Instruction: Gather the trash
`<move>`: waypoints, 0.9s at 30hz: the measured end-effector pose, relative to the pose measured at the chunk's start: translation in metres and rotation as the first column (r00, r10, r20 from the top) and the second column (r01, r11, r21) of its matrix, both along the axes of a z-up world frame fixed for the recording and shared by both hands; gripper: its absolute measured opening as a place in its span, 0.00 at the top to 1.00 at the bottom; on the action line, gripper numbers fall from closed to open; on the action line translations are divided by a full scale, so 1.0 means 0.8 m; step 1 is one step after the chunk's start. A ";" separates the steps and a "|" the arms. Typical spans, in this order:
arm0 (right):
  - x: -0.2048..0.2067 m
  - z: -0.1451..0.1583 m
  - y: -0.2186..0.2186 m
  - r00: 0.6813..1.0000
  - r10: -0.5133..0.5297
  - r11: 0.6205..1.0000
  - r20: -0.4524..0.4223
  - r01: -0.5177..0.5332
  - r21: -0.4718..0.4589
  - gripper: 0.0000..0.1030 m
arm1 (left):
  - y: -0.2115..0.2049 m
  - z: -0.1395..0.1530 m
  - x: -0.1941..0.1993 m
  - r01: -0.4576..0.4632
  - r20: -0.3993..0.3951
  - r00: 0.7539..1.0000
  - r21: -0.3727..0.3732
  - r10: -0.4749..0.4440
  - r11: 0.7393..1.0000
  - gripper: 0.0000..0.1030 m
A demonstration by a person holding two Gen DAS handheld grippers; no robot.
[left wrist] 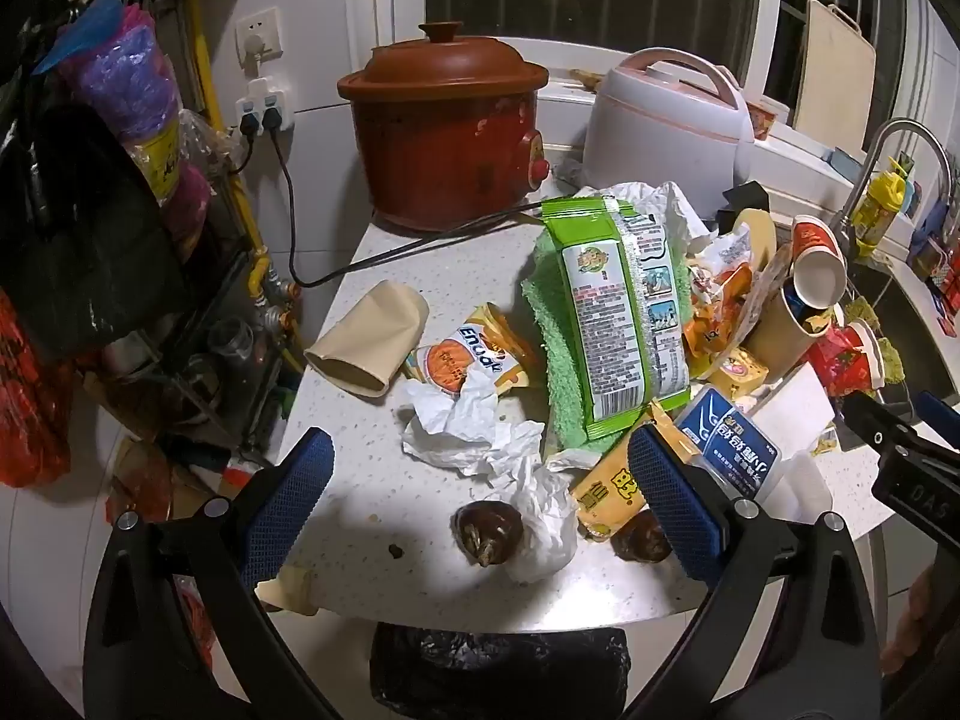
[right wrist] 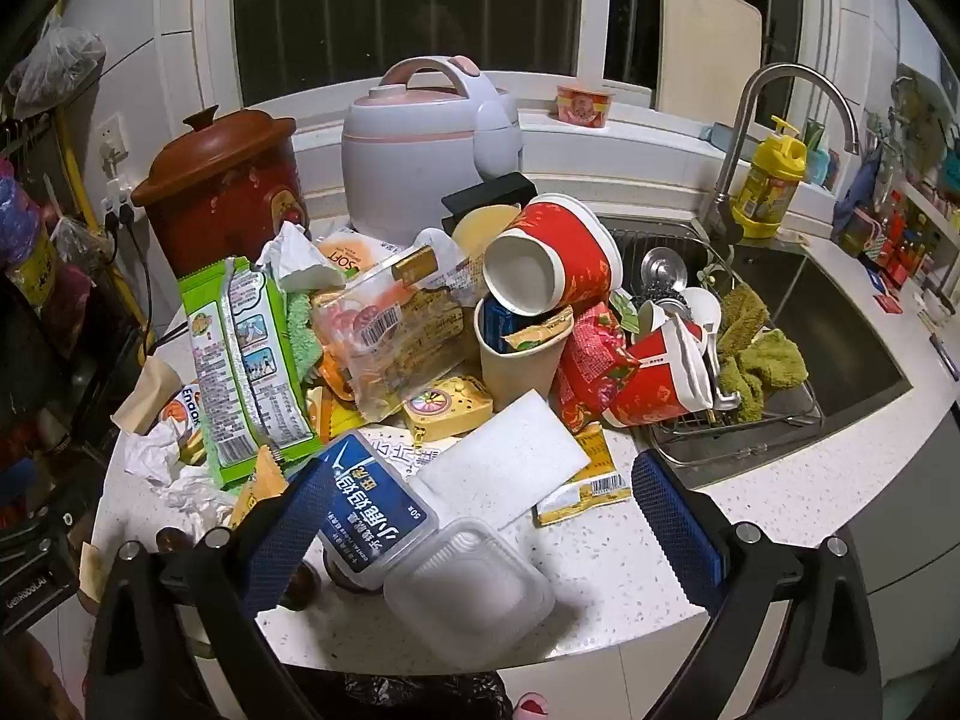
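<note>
A pile of trash covers the white counter point(left wrist: 360, 498). In the left wrist view my left gripper point(left wrist: 480, 456) is open above crumpled white tissue point(left wrist: 474, 432), with a green snack bag point(left wrist: 618, 306) on a green cloth, a tan paper cup point(left wrist: 366, 336) and two brown husks point(left wrist: 486, 534) near it. In the right wrist view my right gripper point(right wrist: 480, 510) is open over a blue floss box point(right wrist: 372, 504), a clear plastic tray point(right wrist: 468, 594) and a white sheet point(right wrist: 504, 462). Red paper cups point(right wrist: 558, 252) and wrappers lie behind. A black trash bag point(left wrist: 498, 672) hangs below the counter edge.
A red clay cooker point(left wrist: 444, 120) and a white rice cooker point(left wrist: 666, 114) stand at the back. The sink point(right wrist: 840, 336) with a wire rack point(right wrist: 738, 432), cloths and tap point(right wrist: 780, 120) is to the right. Hanging bags and a shelf point(left wrist: 90, 210) are to the left.
</note>
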State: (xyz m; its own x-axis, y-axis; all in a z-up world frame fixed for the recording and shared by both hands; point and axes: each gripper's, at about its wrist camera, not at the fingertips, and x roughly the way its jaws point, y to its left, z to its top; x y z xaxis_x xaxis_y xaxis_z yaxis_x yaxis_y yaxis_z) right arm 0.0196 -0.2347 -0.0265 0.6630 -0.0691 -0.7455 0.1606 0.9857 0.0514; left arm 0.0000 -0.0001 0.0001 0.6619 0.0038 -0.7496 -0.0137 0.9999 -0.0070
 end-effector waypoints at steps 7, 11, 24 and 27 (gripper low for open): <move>-0.002 -0.001 0.000 1.000 -0.003 1.000 -0.003 0.003 0.008 0.05 | 0.001 0.000 0.000 0.000 -0.002 1.000 -0.006 0.000 1.000 0.07; -0.005 0.003 0.000 1.000 0.001 1.000 -0.001 -0.001 -0.001 0.05 | 0.000 0.000 0.000 0.001 -0.001 1.000 -0.004 -0.001 1.000 0.07; -0.004 -0.002 0.001 1.000 -0.003 1.000 -0.004 0.003 0.002 0.05 | 0.003 -0.001 0.000 -0.001 -0.002 1.000 -0.003 0.001 1.000 0.07; -0.004 -0.004 0.000 1.000 -0.004 1.000 -0.009 0.004 0.008 0.05 | 0.011 -0.003 -0.002 -0.001 -0.003 1.000 -0.001 0.001 1.000 0.07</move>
State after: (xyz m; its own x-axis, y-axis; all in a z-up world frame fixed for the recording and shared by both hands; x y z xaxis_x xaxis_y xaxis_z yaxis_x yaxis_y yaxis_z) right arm 0.0167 -0.2344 -0.0296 0.6557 -0.0658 -0.7521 0.1651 0.9846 0.0578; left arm -0.0020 0.0089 -0.0024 0.6598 0.0036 -0.7514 -0.0145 0.9999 -0.0079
